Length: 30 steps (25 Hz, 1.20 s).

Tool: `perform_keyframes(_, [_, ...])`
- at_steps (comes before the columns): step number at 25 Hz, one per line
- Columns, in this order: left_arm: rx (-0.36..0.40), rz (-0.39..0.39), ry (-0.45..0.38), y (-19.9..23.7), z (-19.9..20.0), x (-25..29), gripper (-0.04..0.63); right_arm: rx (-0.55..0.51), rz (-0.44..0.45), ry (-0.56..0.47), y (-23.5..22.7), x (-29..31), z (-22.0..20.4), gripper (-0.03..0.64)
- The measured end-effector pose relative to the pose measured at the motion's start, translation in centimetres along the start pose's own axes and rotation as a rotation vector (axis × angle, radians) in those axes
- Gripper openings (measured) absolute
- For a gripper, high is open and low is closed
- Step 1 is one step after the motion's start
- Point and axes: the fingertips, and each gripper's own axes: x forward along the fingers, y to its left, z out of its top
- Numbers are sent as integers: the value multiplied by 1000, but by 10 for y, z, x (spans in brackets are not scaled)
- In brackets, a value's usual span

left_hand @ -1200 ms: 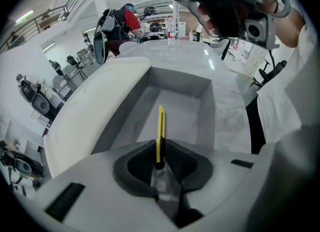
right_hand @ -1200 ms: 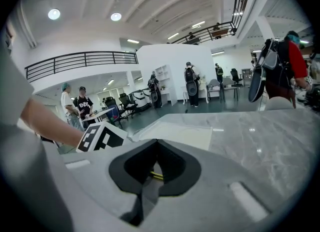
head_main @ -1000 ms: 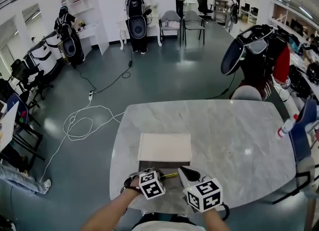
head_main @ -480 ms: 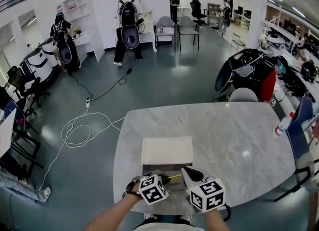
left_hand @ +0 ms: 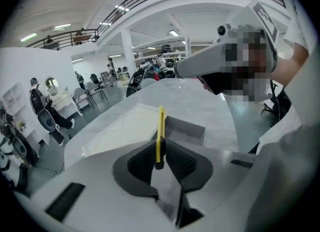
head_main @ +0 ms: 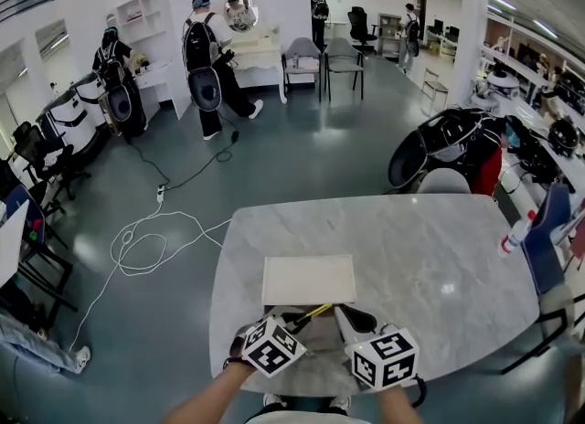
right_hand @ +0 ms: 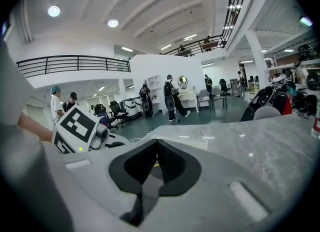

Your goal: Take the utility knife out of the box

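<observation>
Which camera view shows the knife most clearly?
The left gripper view: the yellow knife stands clamped between the fingers, close up. The head view shows only a thin yellow strip; the right gripper view, barely a yellow speck.

Yellow recorded on utility knife (left_hand: 160, 126); grey on box (left_hand: 186, 127), white on lid (head_main: 309, 280); table (head_main: 439, 258) marbled grey-white, veined.

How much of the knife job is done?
Done: the left gripper is clamped on the yellow utility knife. In hand: the knife looks tipped up above the open box. Left: carrying it clear and setting it on the table. The right gripper is shut, empty.
</observation>
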Motion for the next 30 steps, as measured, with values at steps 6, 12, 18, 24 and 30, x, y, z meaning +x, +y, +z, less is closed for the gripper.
perform_keyframes(6, [-123, 61, -105, 14, 12, -21, 57, -14, 14, -15, 8, 5, 9, 5])
perform_keyframes(12, [-249, 113, -231, 22, 31, -42, 57, -25, 29, -32, 11, 2, 15, 5])
perform_keyframes(18, [-365, 153, -352, 28, 51, -62, 57, -27, 38, -48, 10, 0, 21, 5])
perform_keyframes(24, [-437, 197, -412, 28, 62, -67, 57, -40, 42, -69, 2, -7, 28, 5])
perform_keyframes(30, [-447, 175, -432, 15, 80, -55, 57, -37, 24, -78, -17, -18, 29, 5])
